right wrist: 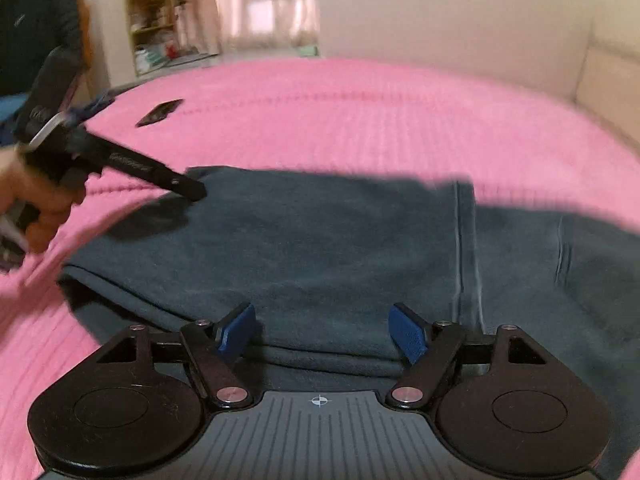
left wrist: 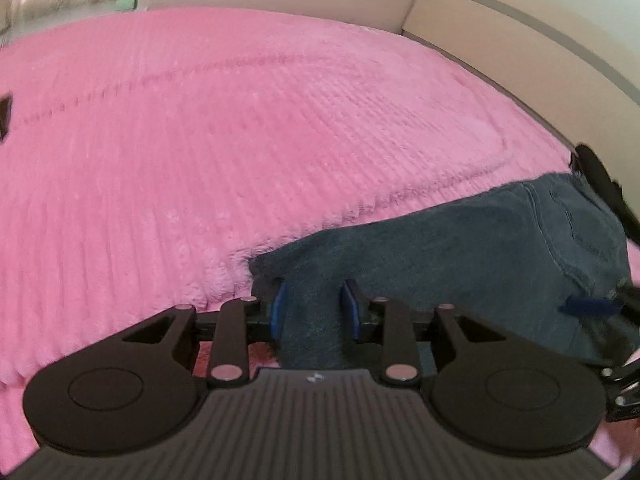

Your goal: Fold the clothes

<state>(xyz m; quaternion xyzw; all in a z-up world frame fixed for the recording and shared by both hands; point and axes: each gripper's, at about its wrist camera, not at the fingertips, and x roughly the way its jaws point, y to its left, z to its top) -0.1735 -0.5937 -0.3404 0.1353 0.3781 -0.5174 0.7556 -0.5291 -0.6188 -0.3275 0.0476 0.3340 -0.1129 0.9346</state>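
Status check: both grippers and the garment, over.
Left gripper shut on the dark blue garment. Right gripper open, low over its folded edge. Small black object further along the pink bedspread.

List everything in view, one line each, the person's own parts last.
Dark blue fleece garment: one, lying part-folded on the blanket.
Fluffy ribbed pink blanket: one, covering the bed.
Small flat black object: one, on the blanket beyond the garment; too blurred to identify.
Cream wall: behind the bed.
Shelving unit: one, light-coloured, far left, blurred.
Left gripper: black, blue pads, garment fabric bunched between them.
Right gripper: black, blue pads, open over the garment's near fold.
Hand: holding the left gripper.
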